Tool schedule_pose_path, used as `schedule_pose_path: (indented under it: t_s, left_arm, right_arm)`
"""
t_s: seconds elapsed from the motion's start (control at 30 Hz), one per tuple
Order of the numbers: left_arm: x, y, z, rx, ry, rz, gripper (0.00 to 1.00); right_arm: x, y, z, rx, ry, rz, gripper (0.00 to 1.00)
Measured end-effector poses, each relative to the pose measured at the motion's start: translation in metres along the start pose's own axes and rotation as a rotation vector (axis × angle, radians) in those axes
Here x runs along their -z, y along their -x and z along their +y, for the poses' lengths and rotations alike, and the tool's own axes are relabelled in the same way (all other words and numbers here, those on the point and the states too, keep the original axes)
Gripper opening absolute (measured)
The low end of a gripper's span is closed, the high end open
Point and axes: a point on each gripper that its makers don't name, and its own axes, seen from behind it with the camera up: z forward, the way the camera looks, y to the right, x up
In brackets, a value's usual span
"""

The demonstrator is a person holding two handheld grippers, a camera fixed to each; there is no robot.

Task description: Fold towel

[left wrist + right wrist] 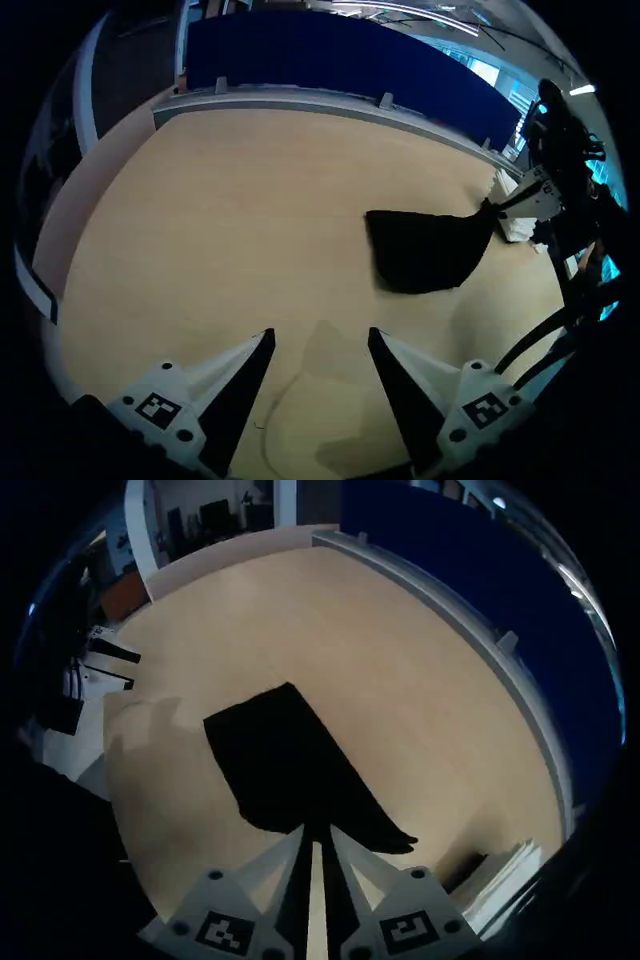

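Note:
A black towel (424,252) lies on the light wooden table (224,208), right of centre in the left gripper view. Its right corner is drawn up into a point where my right gripper (498,210) pinches it. In the right gripper view the towel (280,760) spreads away from my right gripper (318,830), whose fingers are shut on its near edge. My left gripper (320,332) hovers open over bare table, well short of the towel, with nothing between its fingers. It is also seen far off as the left gripper (132,670) at the table's left side.
A blue partition (344,56) with a grey rail runs along the table's far edge. Something white (512,228) lies by the right gripper, seen again as a white stack (496,880) at the table's corner. A person (576,200) stands at the right.

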Motion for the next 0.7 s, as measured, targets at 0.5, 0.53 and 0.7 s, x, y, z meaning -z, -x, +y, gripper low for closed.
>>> schedule_pose_path:
  t_s: [0.5, 0.53, 0.7]
  left_arm:
    - [0.005, 0.002, -0.008, 0.065, -0.017, 0.048, 0.86]
    - [0.005, 0.002, -0.008, 0.074, -0.019, 0.051, 0.86]
    - [0.004, 0.004, -0.01, 0.111, -0.032, 0.068, 0.86]
  right_arm:
    - [-0.069, -0.077, -0.075, 0.26, -0.142, -0.022, 0.07]
    - [-0.079, -0.078, -0.085, 0.261, -0.162, -0.026, 0.08]
    - [-0.12, -0.075, -0.128, 0.245, -0.242, -0.047, 0.07]
